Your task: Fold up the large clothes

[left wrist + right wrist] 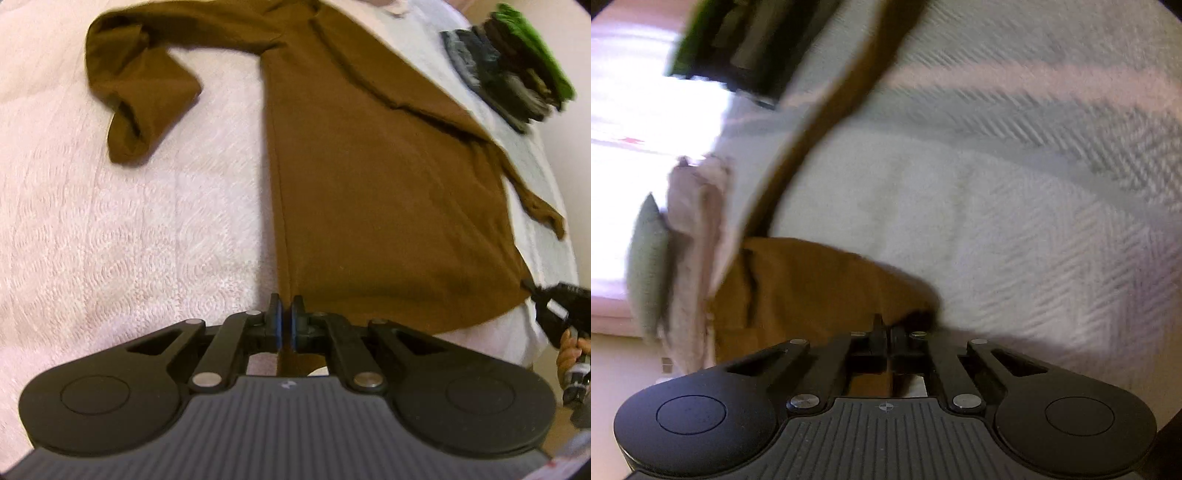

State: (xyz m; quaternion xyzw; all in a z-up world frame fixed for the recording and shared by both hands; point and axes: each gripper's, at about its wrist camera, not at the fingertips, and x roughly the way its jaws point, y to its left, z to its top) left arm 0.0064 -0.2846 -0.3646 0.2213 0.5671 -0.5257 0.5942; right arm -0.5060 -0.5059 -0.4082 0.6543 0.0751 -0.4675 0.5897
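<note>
L gripper (286,317) clenched on brown top (369,184) hem, lower centre; R gripper (886,330) clenched on other corner. Risk: uneven lift, sleeve (136,96) upper left bunches, fold goes crooked.

No legible text, labels or numbers.

Each hand-held gripper, left (286,320) and right (886,334), is matte black with a ribbed grey centre plate bearing a small crosshair mark, round side discs, silver rivets, and linkage arms; the left has blue pads (279,325).
</note>
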